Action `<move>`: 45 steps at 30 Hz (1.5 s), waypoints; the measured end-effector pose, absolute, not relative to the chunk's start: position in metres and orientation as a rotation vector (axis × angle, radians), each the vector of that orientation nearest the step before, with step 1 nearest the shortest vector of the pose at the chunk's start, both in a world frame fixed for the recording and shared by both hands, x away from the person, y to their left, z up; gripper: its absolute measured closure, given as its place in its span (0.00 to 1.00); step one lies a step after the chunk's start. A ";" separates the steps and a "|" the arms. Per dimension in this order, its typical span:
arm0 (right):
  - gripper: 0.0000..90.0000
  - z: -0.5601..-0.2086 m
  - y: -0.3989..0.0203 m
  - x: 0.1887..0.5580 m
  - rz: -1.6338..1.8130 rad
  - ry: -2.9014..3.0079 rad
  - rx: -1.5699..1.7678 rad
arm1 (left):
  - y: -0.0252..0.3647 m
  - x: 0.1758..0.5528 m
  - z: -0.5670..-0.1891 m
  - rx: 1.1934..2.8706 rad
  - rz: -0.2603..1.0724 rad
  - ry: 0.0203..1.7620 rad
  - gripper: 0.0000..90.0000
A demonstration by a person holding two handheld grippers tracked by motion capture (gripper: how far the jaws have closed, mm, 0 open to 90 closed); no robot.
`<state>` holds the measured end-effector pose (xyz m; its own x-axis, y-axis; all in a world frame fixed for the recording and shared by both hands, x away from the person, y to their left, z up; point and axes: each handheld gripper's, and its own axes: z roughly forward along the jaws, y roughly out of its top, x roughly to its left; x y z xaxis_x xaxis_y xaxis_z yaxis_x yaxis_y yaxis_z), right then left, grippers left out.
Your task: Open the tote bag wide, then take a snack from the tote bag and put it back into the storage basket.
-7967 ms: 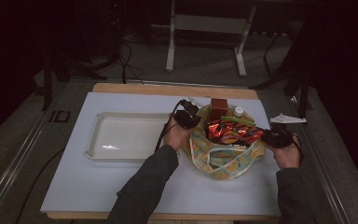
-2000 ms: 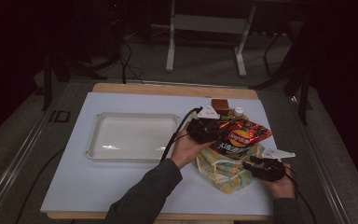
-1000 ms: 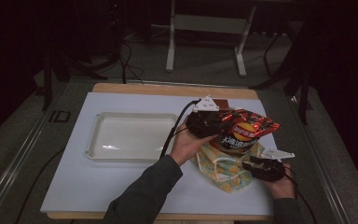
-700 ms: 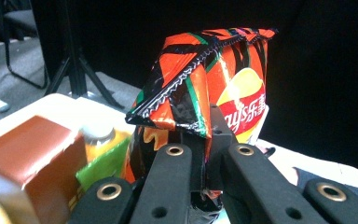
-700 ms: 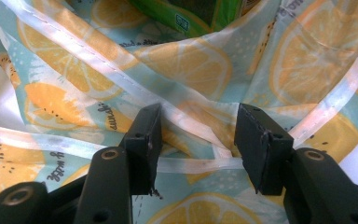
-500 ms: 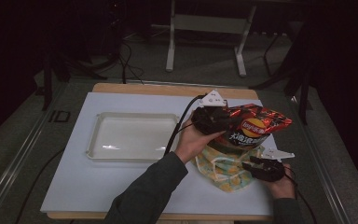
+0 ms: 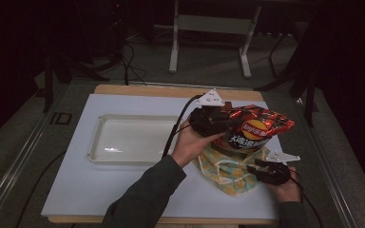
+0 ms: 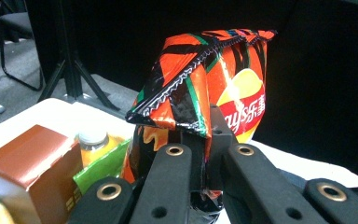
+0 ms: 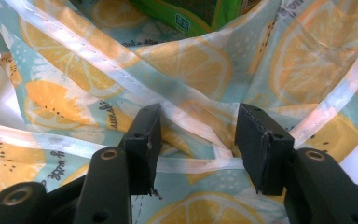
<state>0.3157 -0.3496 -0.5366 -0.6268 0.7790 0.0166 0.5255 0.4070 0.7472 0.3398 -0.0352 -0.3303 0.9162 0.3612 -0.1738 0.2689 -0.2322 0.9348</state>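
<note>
On the left of the white table top (image 7: 123,190) sits the clear, shallow plastic tray (image 7: 128,140), with nothing of yours touching it.

Your left arm, in its dark sleeve, reaches up and across from the bottom middle, bent at the wrist so the left gripper (image 7: 217,122) points to the right. Its jaws are squeezed tight on the crimped edge of the shiny red and orange chip bag (image 7: 256,130). You hold the bag up in the air, just above the cloth bag with yellow lemon slices on pale blue (image 7: 228,166). In the left gripper view, the chip bag (image 8: 209,79) stands tall above the jaws, with a brown cardboard box (image 8: 28,163) and a small bottle of orange juice with a white cap (image 8: 91,142) low down beside it.

Your right hand (image 7: 285,185) rests low on the table at the cloth bag's right edge. The right gripper (image 7: 256,169) has its jaws apart, lying against the lemon cloth (image 9: 196,70) with a fold and a white strap between them. I cannot tell if they pinch it.
</note>
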 end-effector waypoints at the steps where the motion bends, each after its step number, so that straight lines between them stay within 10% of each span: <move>1: 0.56 -0.537 -0.350 0.316 1.058 2.334 1.128 | -0.031 0.339 -0.329 1.830 0.090 0.467 0.99; 45: 0.56 -0.537 -0.348 0.315 1.052 2.329 1.125 | 0.065 0.331 -0.318 1.824 0.159 0.528 0.99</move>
